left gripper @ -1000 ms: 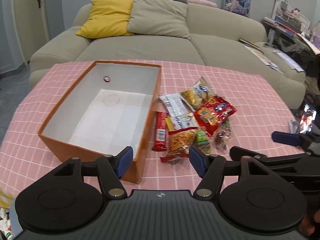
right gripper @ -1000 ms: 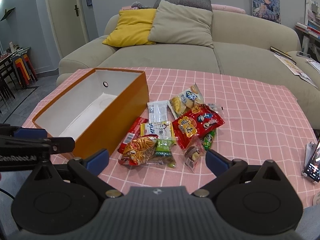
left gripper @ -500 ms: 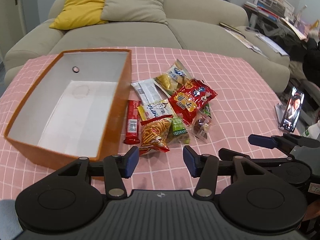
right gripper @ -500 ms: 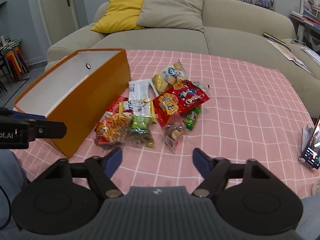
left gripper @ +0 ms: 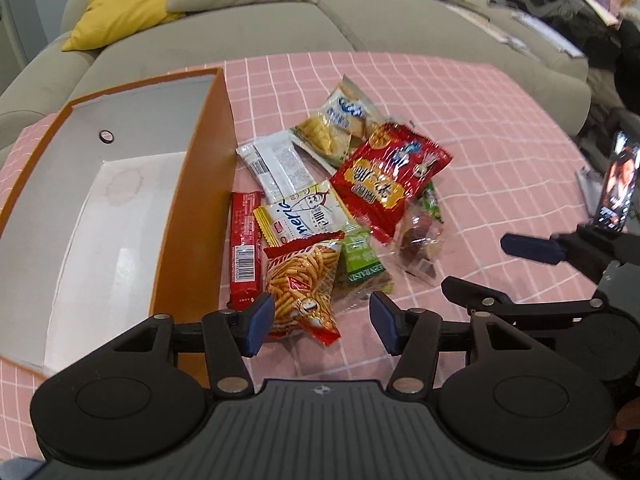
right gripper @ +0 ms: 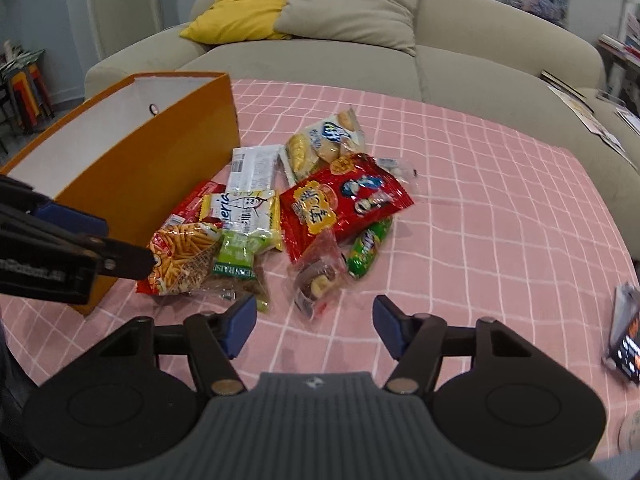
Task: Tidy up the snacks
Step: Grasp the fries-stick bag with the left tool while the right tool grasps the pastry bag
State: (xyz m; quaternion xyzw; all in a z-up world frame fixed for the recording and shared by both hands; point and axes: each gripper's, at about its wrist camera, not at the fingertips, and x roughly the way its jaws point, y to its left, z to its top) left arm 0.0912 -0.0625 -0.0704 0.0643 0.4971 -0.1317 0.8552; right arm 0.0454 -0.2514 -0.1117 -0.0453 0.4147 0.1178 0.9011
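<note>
An empty orange box [left gripper: 188,216] with a white inside stands on the pink checked tablecloth [left gripper: 500,152]. A pile of snack packets lies right of it: an orange stick-snack bag [left gripper: 300,284], a red bar [left gripper: 242,244], a yellow-white wafer pack [left gripper: 304,216], a big red bag [left gripper: 388,176] and a clear bag of sweets [right gripper: 320,280]. My left gripper [left gripper: 322,322] is open, just above the near end of the stick-snack bag. My right gripper [right gripper: 314,326] is open, just short of the clear bag. Both are empty.
A beige sofa [right gripper: 460,48] with a yellow cushion [right gripper: 248,4] and a grey cushion stands behind the table. A phone [left gripper: 616,184] stands on a holder at the table's right edge. The box [right gripper: 148,168] flanks the pile on the left.
Both grippers have moved forward and down toward the snack pile. The left one has shifted right from the box front to the stick-snack bag. Both stay open.
</note>
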